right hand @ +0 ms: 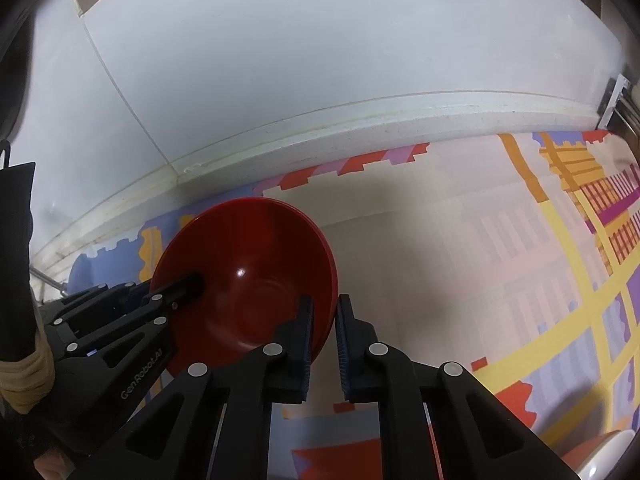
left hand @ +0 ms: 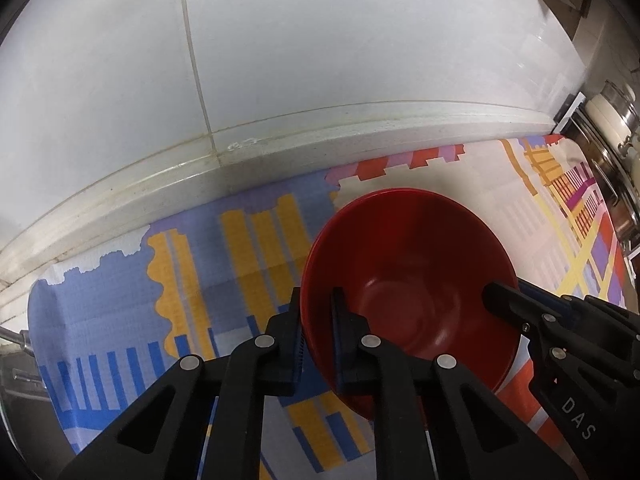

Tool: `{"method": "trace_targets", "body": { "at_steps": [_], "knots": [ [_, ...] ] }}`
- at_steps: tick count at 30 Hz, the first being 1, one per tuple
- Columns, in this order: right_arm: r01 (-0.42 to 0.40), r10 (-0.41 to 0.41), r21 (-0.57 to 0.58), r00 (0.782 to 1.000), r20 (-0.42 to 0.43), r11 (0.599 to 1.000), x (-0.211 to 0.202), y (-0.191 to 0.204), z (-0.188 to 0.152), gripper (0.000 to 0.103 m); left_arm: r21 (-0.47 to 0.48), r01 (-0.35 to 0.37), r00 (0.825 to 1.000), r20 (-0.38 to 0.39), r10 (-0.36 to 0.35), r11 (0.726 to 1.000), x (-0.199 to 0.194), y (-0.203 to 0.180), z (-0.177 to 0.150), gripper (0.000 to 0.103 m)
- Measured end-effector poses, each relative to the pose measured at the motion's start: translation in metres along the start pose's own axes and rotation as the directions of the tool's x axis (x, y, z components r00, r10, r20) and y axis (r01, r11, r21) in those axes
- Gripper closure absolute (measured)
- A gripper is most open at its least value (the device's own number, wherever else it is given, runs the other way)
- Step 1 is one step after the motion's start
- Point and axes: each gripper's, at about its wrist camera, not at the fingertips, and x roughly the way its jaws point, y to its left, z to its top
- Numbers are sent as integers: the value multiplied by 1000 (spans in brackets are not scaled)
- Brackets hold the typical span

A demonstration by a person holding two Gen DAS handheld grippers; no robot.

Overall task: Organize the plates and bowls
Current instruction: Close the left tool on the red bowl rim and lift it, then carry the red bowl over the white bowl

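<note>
Glossy round red bowl (left hand: 412, 280) on a patterned cloth (left hand: 200, 280) — left gripper (left hand: 318, 338) and right gripper (right hand: 323, 340) each clamp opposite rims.

You get even, rather dim indoor light in both wrist views, with a cool cast on the white wall tiles (left hand: 320, 60). A small bright glint sits inside the red bowl (right hand: 240, 273), so the light reaches you from above. A soft shadow lies along the foot of the wall from 9 to 3 o'clock. The fisheye bends the wall ledge (right hand: 360, 116) into an arc, and black vignetting closes every corner. Edges at 3 o'clock in the left view smear; the patterned mat (left hand: 248, 248) looks grainy and slightly soft.
</note>
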Motion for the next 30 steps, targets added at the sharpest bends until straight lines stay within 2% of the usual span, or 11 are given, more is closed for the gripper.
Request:
{"method": "trace_targets", "body": {
  "at_steps": [11,30],
  "knots": [
    [-2,2,-13,1000,14,1000,-11,0,-3,91,-17,-3,1000,26,4,1000,-21,-3,-8,90],
    [6,-3,-43,996,85,999,-92,-11,-29,91,-1,37,993,112,-36,999,-98,-45,-35,90]
  ]
}}
